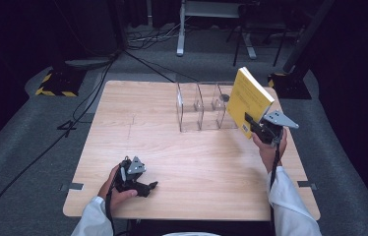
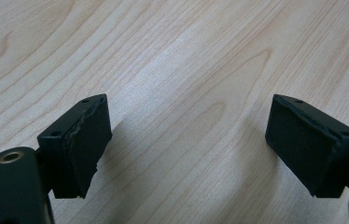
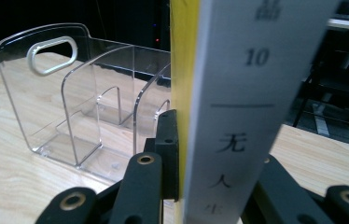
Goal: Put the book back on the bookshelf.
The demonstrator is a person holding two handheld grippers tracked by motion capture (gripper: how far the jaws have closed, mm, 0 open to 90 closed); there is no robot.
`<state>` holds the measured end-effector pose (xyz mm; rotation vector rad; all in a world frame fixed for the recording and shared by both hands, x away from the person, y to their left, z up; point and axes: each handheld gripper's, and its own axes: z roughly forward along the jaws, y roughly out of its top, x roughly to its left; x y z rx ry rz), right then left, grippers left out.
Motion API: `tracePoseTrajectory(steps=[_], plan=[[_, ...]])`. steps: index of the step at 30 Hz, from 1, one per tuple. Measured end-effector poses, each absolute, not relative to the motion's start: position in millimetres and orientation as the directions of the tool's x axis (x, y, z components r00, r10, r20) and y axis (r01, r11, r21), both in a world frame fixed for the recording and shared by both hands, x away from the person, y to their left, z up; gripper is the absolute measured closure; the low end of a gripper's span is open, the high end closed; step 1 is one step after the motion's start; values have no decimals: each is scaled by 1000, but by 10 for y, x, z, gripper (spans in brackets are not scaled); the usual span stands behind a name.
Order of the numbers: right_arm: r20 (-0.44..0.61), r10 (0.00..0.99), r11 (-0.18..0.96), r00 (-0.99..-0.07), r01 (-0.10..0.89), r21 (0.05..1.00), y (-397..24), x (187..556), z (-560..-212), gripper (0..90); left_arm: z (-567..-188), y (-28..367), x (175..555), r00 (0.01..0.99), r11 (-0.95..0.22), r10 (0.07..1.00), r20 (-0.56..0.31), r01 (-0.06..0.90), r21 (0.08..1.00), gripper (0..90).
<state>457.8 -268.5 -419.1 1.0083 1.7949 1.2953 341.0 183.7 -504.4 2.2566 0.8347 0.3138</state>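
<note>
Right gripper [image 1: 255, 125] pinches the yellow book [image 1: 249, 100] upright so I can slide it into the clear rack [image 1: 199, 110], while left gripper [image 1: 145, 187] rests spread near me.

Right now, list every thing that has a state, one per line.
yellow book: lifted off the table, tilted, clamped at its lower edge.
right gripper: shut on the book.
left gripper: open, empty, low over the wooden table.
clear acrylic file rack: upright, all slots empty.
</note>
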Motion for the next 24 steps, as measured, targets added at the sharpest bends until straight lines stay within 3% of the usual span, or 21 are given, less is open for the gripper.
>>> tracePoseTrajectory(steps=[24], plan=[[-85, 926, 183, -368, 241, 953, -2321, 4999, -4377, 764, -5045, 1839, 3403, 762, -546, 647, -12, 474, 690, 150]])
